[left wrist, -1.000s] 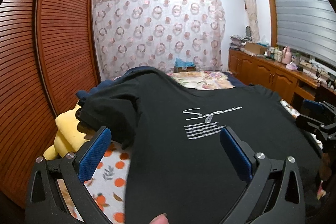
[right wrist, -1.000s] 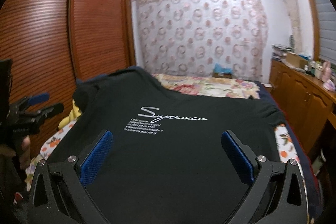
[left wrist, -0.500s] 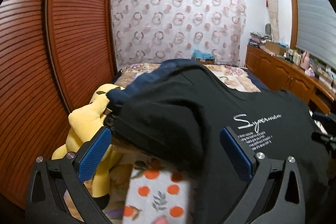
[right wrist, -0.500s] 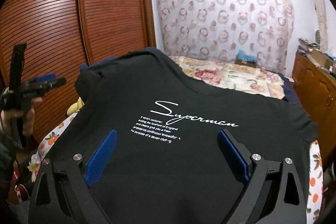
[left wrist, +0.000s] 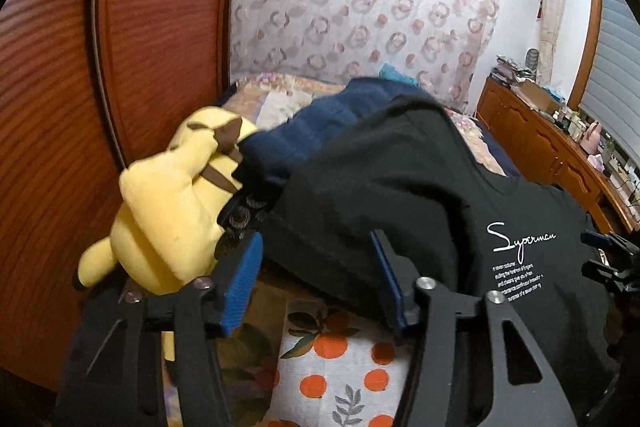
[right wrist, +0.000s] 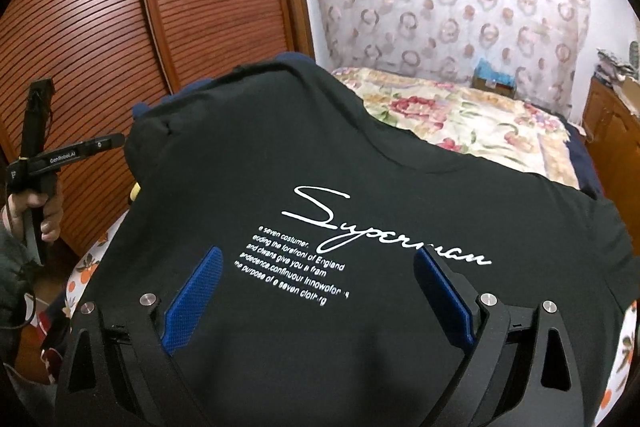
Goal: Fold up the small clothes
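A black T-shirt [right wrist: 360, 155] with white "Superman" script lies spread over the bed, print up. In the left wrist view its sleeve end [left wrist: 360, 195] bunches beside a plush toy. My left gripper [left wrist: 315, 247] reaches over that sleeve edge with its jaws closing. Black cloth lies between the blue pads [left wrist: 244, 279], which do not press on it. My right gripper [right wrist: 318, 255] hovers open just above the printed chest, nothing gripped. A hand holds the left gripper [right wrist: 96, 143] at the left edge of the right wrist view.
A yellow plush toy [left wrist: 168, 211] lies against the louvred wooden wardrobe [left wrist: 60, 107]. A navy garment [left wrist: 320, 131] sits under the shirt's far edge. Orange-patterned sheet [left wrist: 340, 367] shows in front, a floral bedspread [right wrist: 460, 115] behind, a wooden cabinet [left wrist: 552, 147] at right.
The left gripper swung left from the shirt's chest to its sleeve by the plush toy, and its jaws narrowed. The right gripper moved in over the print, still wide open.
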### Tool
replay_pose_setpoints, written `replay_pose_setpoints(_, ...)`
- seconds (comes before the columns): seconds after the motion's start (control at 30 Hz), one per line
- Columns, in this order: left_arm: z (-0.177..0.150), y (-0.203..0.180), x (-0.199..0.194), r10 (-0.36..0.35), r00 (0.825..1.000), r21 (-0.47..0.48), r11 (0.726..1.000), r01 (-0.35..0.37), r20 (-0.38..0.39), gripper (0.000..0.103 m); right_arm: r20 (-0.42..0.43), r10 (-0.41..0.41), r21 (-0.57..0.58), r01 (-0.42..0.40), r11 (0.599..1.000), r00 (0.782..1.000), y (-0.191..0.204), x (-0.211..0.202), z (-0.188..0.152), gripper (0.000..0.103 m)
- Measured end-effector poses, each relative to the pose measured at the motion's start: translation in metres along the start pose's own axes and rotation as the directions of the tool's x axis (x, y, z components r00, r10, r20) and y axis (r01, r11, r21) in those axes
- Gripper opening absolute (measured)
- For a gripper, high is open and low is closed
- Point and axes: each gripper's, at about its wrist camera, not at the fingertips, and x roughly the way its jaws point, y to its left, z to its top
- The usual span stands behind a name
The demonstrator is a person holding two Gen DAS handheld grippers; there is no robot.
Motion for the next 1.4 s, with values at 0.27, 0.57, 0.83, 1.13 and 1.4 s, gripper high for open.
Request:
replay_pose_setpoints(0.27,0.007,0.009,0.019,-0.009,0.999,0.003,1.0,0.009,-0.036,0.055,-0.057,0.027,-0.002,-0.027,1.0,0.998,-0.015,0.029,0.024,0.096)
replay_pose_setpoints(0.57,0.004,0.009,0.023,-0.058,0.997,0.06,0.996,0.062,-0.055,0.017,-0.061,0.031,0.001,-0.031,1.0,0.998,-0.018,0.044,0.031,0.097)
replay_pose_setpoints(0.83,0.027,-0.002,-0.028,-0.118,0.993,0.055,0.992,0.116,0.03,0.008,-0.057,0.025,0.005,-0.025,1.0,0.998,-0.018,0.047,0.026,0.096)
replay_pose_setpoints(1.13,0.119,-0.074,-0.052,-0.243,0.965,0.215,0.952,0.218,0.096,0.008,0.009,0.008,0.006,-0.008,1.0,1.0,-0.02,0.026,0.033,0.097)
replay_pose_setpoints(1.4,0.126,-0.17,0.002,-0.289,0.955,0.4,0.869,0.291,-0.069,0.023,0.04,-0.039,0.041,0.038,0.998,0.998,-0.029,0.014,0.022,0.097)
